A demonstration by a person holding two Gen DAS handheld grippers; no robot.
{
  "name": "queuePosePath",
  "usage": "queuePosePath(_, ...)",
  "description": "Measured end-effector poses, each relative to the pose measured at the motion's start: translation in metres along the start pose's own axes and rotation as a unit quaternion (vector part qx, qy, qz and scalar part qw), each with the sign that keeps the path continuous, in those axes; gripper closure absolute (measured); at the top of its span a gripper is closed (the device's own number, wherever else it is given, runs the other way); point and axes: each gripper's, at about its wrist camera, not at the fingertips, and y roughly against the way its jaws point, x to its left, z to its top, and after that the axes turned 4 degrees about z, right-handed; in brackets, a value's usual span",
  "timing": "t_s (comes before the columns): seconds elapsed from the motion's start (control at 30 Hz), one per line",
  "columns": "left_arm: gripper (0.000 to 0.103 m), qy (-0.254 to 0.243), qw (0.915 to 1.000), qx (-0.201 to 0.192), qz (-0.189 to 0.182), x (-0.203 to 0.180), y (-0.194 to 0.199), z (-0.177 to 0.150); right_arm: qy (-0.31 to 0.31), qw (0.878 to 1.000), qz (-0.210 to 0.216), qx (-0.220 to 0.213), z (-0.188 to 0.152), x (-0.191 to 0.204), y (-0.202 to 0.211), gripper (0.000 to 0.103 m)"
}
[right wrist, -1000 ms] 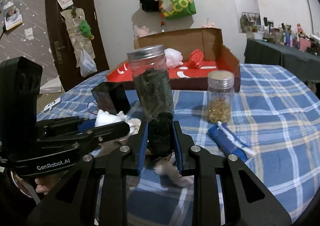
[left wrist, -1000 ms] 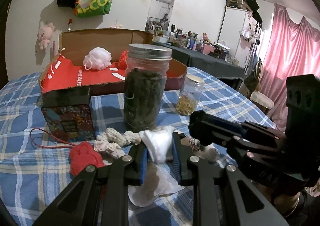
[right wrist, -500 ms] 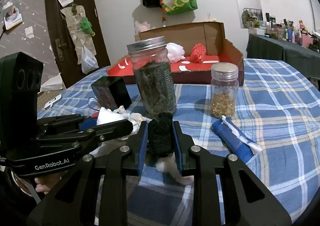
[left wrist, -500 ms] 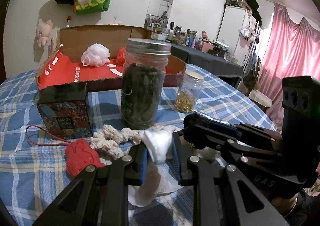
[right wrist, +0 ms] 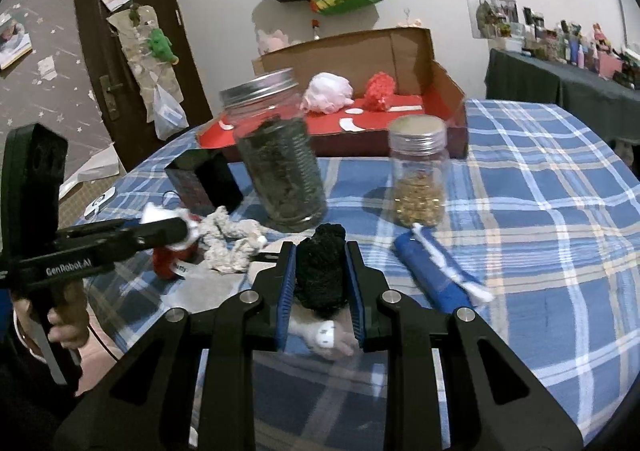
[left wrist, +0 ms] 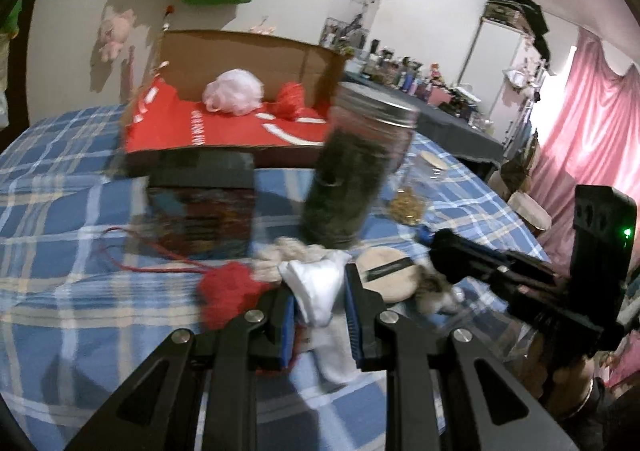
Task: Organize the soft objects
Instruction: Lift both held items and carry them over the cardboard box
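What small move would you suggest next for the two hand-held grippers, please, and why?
Probably carry both loads toward the box: the left gripper pinches a white cloth, the right gripper a black item, and soft things already lie there.

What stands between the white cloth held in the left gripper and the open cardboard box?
The tall glass jar with a metal lid and the dark square box stand on the table between the white cloth and the cardboard box.

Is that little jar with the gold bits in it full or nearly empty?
Roughly half full. The small jar stands upright with its lid on, and the gold bits fill only its lower part; clear glass shows above them.
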Motion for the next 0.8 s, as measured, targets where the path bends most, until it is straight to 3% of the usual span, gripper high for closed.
queuePosePath(0.47,0.08,0.045,0.9959,0.035,0.071,0.075,0.014,0.016,-0.025,0.998,-0.034,0.039,0.023,-0.043,0.007,0.08)
queuePosePath(0.8,0.08,0.027,0.9936,0.054,0.095,0.11,-0.004,0.034,-0.046,0.996,-0.021,0.067,0.043,-0.081,-0.008,0.08)
